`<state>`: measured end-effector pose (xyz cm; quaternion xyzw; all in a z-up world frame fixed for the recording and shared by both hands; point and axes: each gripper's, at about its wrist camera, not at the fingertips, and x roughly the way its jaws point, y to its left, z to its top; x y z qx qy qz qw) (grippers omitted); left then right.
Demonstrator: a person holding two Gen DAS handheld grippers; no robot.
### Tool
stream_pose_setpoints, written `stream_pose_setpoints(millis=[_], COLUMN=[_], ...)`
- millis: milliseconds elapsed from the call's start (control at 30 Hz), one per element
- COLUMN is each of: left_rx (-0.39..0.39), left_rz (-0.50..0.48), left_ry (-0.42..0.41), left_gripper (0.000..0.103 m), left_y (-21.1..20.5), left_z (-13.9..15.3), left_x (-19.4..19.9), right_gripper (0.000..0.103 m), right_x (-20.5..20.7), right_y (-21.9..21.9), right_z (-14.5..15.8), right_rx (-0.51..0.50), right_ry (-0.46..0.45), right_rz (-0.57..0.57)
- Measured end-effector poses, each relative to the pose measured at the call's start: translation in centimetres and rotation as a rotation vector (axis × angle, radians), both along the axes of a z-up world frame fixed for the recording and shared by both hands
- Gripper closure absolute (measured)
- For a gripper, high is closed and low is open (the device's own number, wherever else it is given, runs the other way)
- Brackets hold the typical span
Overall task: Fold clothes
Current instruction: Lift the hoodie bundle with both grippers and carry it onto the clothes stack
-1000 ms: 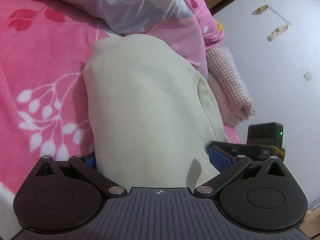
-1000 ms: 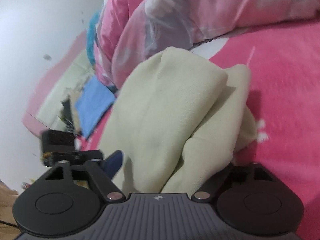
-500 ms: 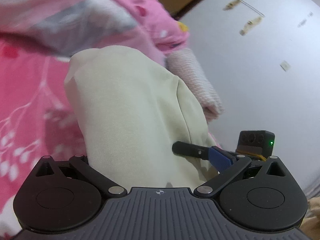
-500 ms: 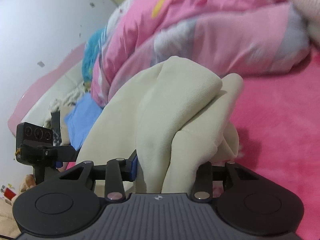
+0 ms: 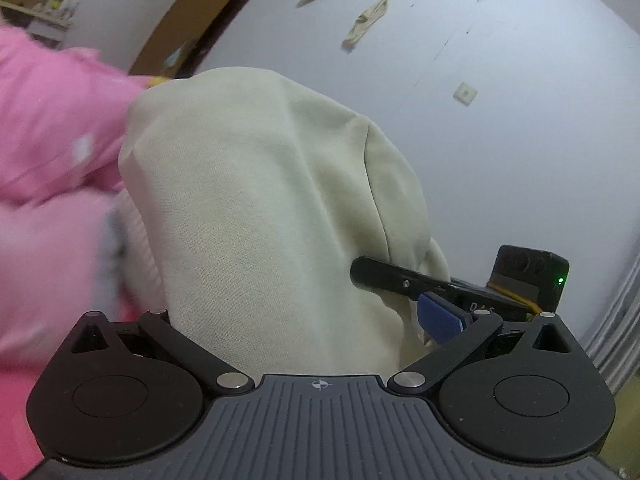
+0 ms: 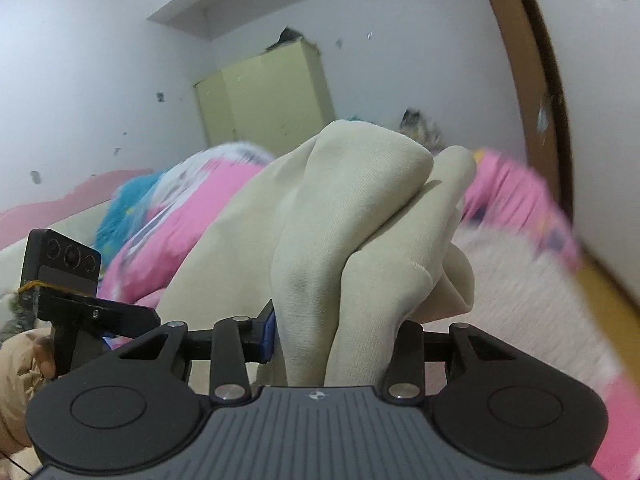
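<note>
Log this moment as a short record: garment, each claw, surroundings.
garment: cream knit fabric garment, bunched in thick folds, lifted in front of the wall
right claw: closed on the bunched cream folds
left claw: garment lies between its fingers; grip itself hidden by the cloth
bedding: pink quilt, blurred, behind the garment
background: pale yellow-green wardrobe, brown door frame

Bed (image 6: 532,292) is wearing a pale fuzzy cover, with a bunched-up pink quilt (image 6: 192,216) lying on it.
</note>
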<state>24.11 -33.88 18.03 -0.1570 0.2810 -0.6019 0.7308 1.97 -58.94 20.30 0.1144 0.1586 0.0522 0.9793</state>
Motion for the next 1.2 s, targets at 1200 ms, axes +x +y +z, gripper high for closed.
stream_pose_setpoints(millis=[1200], left_rx=[-0.043], left_rz=[0.21], left_ry=[-0.052], left_gripper=[0.0], left_y=[-11.7], left_z=[-5.5], left_x=[12.7], right_gripper=[0.041], right_x=[11.0], right_y=[-18.3], right_z=[-5.2], right_rx=[0.091], right_ry=[-0.166], right_rz=[-0.086])
